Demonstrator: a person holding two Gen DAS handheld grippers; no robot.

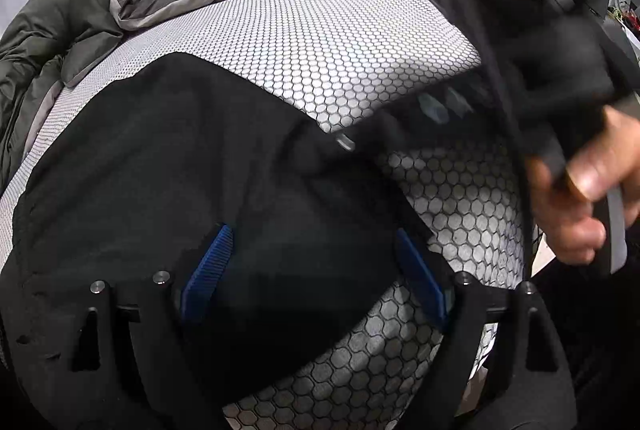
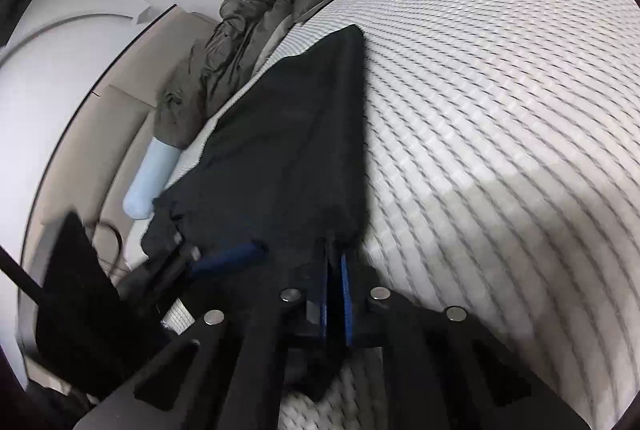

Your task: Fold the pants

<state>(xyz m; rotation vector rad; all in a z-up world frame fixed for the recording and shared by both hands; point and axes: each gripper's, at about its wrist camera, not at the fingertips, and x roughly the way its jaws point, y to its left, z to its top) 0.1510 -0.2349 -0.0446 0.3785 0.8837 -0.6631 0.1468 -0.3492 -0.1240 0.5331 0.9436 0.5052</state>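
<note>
black pants (image 1: 168,166) spread on a mattress (image 1: 360,42) with a white honeycomb cover, lying along its left part. dark olive blanket (image 1: 60,26) bunched at the far left corner, spilling over the edge.

left gripper (image 1: 312,270) low over the near end of the pants, jaws wide apart, blue pads (image 1: 208,270) either side of the black cloth, nothing pinched between them. right pad near the cloth's edge, where it meets the bare cover.

right gripper (image 2: 334,294) with jaws pressed nearly together, clamped on an edge of the pants (image 2: 288,134), cloth bunched between the blue pads (image 2: 346,294) and drawn up from the mattress (image 2: 500,110) into a taut ridge running away toward the far end. same gripper seen blurred at the right of the left wrist view, with the person's right hand (image 1: 592,190) wrapped around its handle.

left gripper (image 2: 224,258) also visible in the right wrist view, one blue pad against the cloth. pale blue cylinder (image 2: 150,182) beside the mattress, below the blanket (image 2: 248,10).
</note>
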